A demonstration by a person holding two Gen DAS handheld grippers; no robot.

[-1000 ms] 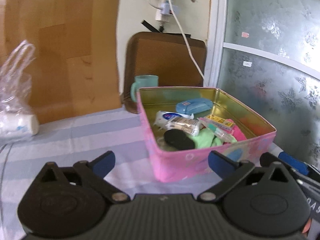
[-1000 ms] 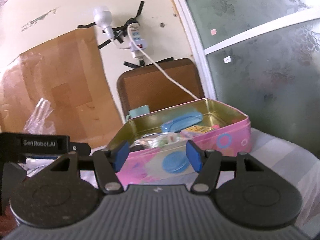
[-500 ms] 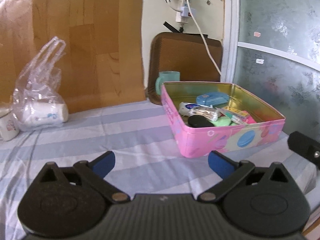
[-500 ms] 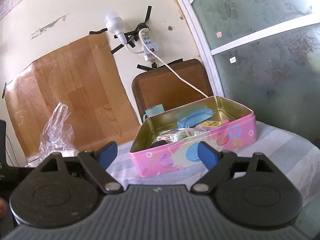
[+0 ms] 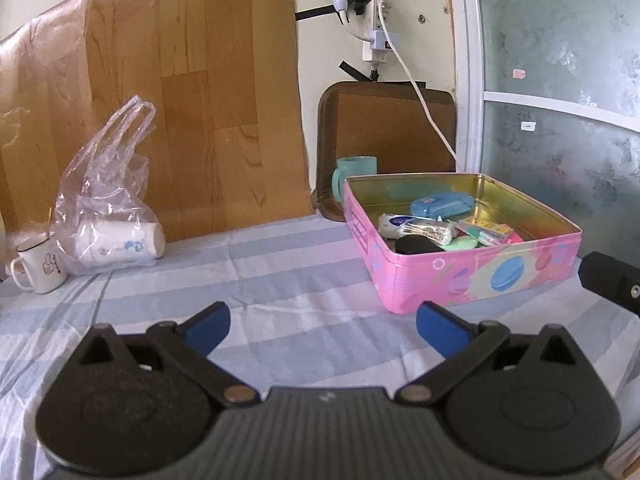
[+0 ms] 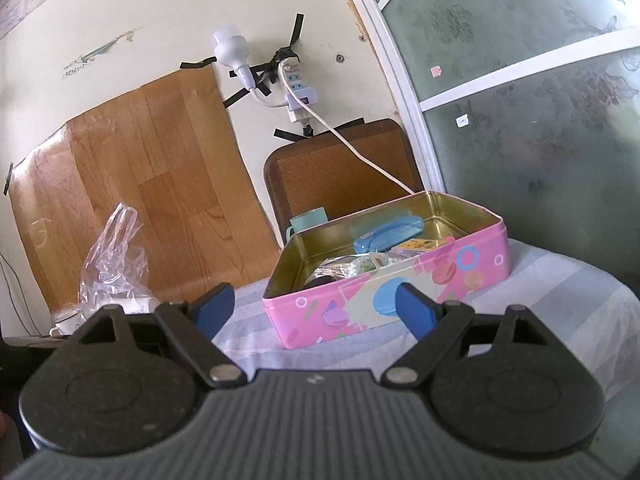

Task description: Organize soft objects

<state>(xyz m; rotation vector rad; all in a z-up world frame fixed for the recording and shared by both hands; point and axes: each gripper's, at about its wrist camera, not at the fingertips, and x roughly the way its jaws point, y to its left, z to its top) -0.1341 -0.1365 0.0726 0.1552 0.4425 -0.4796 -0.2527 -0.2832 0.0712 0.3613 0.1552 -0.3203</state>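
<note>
- Your left gripper [image 5: 322,326] stands spread wide with nothing between its blue pads; it hangs over the striped cloth of the surface [image 5: 280,280], back from the pink tin [image 5: 480,276]
- Your right gripper [image 6: 316,310] is spread wide as well; its jaws have just been opening, and nothing lies between them
- The left view looks down into the tin: a blue case [image 5: 442,205] at the back, a white tube [image 5: 394,222], a clear packet of cotton swabs [image 5: 426,229], a black pad [image 5: 416,245], and a green soft piece [image 5: 464,244] beside a pink one [image 5: 516,237]; the right view sits lower, so the tin's near wall [image 6: 384,304] hides most of that, leaving the blue case [image 6: 388,236] and a yellow box [image 6: 420,245] plain
- Only the left view shows the white enamel mug [image 5: 40,268] and the white roll inside the clear plastic bag [image 5: 108,208] in full; the right view catches the bag [image 6: 114,264] partly behind its own left finger
- The teal cup [image 5: 354,172] stands just behind the tin, against the brown mat [image 5: 392,132]
- A black part of the right gripper shows at the right edge of the left view
- Since a second ago, your left gripper has drawn back; the tin then filled the middle of its view and now sits smaller, to the right; your right gripper has also backed off, its pads then being narrower and closer to the tin's wall
- The soft things lie in the tin's near right part, ahead and right of your left gripper, well apart from both
</note>
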